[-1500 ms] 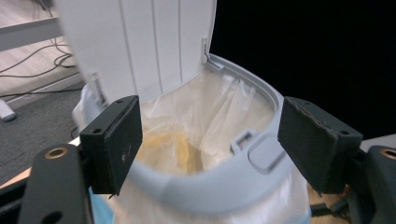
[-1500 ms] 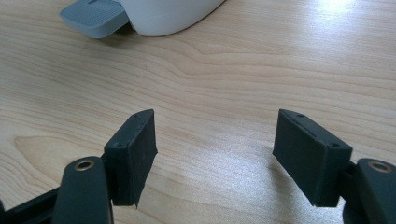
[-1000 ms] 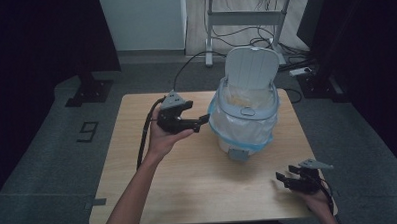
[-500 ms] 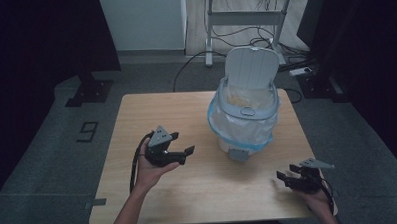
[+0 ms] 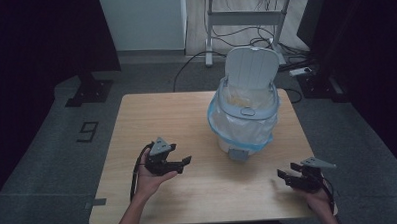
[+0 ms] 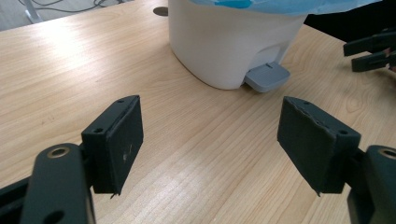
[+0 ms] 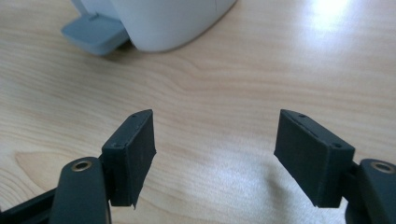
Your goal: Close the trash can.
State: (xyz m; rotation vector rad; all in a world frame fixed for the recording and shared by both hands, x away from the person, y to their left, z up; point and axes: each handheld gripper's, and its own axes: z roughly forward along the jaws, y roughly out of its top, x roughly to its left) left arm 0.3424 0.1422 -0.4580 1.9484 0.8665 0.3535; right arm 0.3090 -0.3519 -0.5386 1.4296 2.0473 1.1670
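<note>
A white pedal bin (image 5: 244, 125) stands at the table's right centre, lid (image 5: 251, 67) raised upright, lined with a clear bag with a blue rim. Its grey foot pedal (image 5: 236, 154) faces the near side. My left gripper (image 5: 182, 162) hovers low over the front left of the table, open and empty, pointing right toward the bin. In the left gripper view the bin's white base (image 6: 224, 42) and pedal (image 6: 267, 76) lie just ahead. My right gripper (image 5: 283, 176) rests near the front right corner, open and empty, with the pedal (image 7: 95, 32) ahead of it.
The wooden table (image 5: 151, 118) holds nothing else. A white desk frame (image 5: 211, 29) and floor cables (image 5: 244, 40) sit behind the table. Dark curtains flank both sides. A floor marker (image 5: 88, 131) lies left of the table.
My left gripper has pulled back from beside the bin toward the table's front left and dropped lower. The right gripper has stayed in place.
</note>
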